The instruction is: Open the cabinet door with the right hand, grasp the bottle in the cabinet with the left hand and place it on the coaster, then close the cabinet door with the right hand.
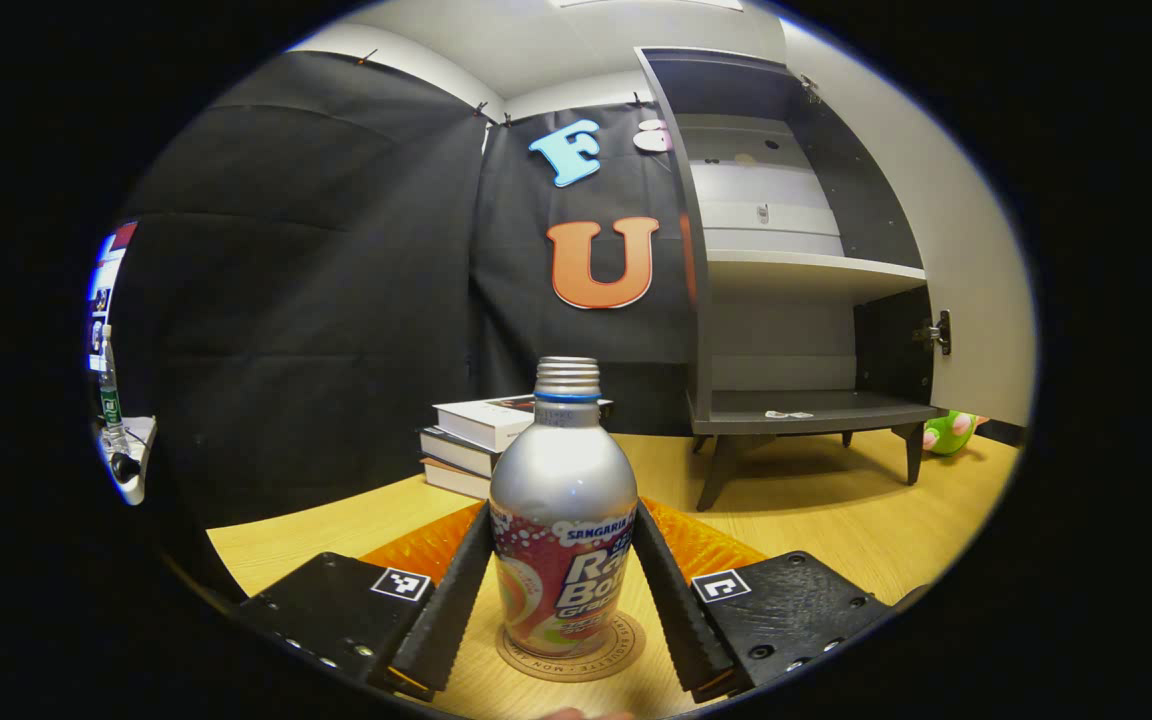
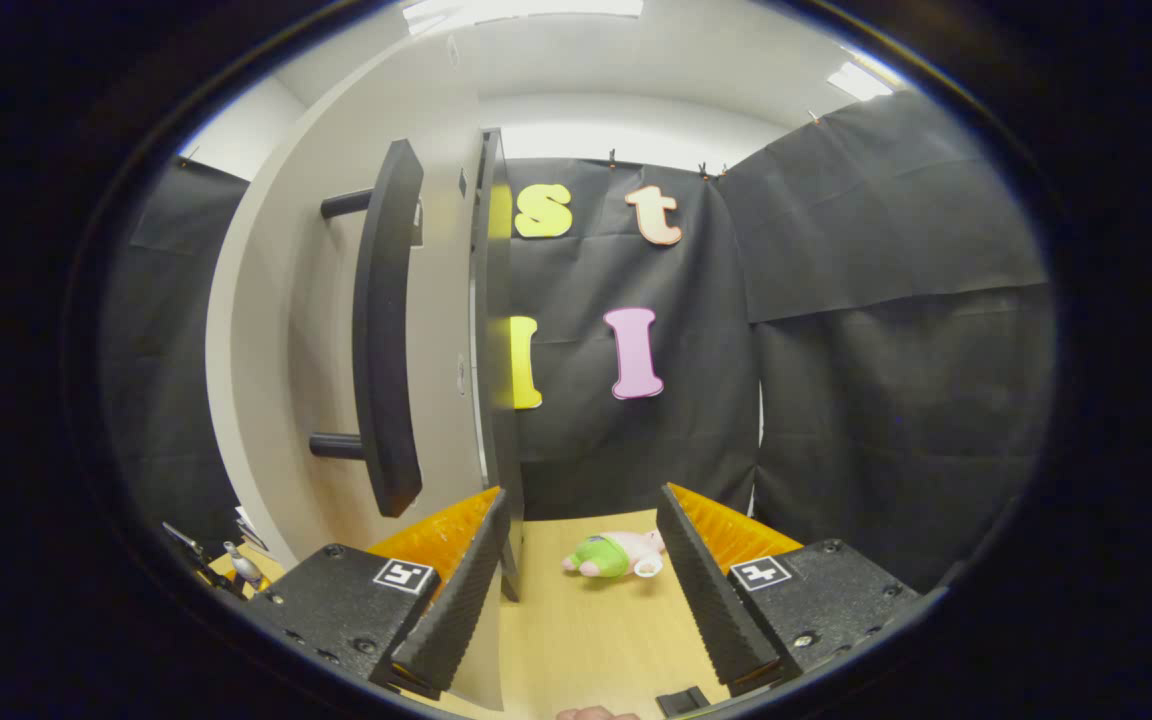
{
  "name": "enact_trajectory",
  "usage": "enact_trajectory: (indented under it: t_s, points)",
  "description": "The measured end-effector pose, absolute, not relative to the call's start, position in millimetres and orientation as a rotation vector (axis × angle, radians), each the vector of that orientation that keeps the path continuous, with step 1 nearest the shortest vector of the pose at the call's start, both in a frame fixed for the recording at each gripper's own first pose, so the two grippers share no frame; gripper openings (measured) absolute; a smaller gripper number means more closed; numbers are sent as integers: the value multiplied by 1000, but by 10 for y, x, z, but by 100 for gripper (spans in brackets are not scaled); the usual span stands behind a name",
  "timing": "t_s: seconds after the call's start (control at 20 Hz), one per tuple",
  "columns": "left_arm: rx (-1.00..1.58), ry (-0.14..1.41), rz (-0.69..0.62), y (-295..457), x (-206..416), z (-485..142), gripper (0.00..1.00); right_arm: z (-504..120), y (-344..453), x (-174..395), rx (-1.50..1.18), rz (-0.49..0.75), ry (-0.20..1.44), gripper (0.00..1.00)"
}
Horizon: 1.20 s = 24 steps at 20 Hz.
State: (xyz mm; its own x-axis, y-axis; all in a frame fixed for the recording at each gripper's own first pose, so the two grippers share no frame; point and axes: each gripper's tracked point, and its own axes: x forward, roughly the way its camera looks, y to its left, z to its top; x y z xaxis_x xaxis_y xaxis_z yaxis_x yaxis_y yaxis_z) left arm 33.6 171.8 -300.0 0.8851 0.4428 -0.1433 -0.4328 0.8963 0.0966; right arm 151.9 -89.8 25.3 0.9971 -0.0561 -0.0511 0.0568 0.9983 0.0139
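Left gripper view has fingers [image 1: 564, 590] clamping the bottle [image 1: 563, 520] on the coaster [image 1: 572, 655]; right gripper view shows fingers [image 2: 581, 590] spread beside the door [image 2: 336, 330].

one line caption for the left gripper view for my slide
Left gripper holds the bottle upright on the coaster, cabinet open behind.

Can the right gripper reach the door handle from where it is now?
Probably yes: the right gripper is open, and the handle on the open door stands just ahead with nothing between.

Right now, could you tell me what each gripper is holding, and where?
Left gripper clamps the bottle by its lower body, over the coaster. Right gripper holds nothing.
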Motion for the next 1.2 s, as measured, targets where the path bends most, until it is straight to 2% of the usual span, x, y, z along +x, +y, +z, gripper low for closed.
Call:
enact_trajectory:
  t_s: [0.05, 0.1, 0.25, 0.55, 0.95, 1.2]
  points:
    - [68, 159, 456, 1722, 349, -2973, 93, 258, -889, 1528, 14, -55, 50, 93]
    - [72, 150, 456, 1739, 341, -2926, 90, 264, -882, 1532, 11, -56, 50, 93]
    - [61, 127, 459, 1741, 361, -2787, 95, 250, -862, 1509, 4, -52, 49, 93]
    - [66, 116, 449, 1718, 255, -2154, 95, 232, -874, 1439, 1, -52, 41, 93]
    - [71, 174, 306, 1257, 173, -1004, 94, 277, -1065, 1455, 73, -78, 28, 95]
    - [89, 157, 267, 1128, 163, -532, 94, 366, -944, 1531, 106, -23, -1, 94]
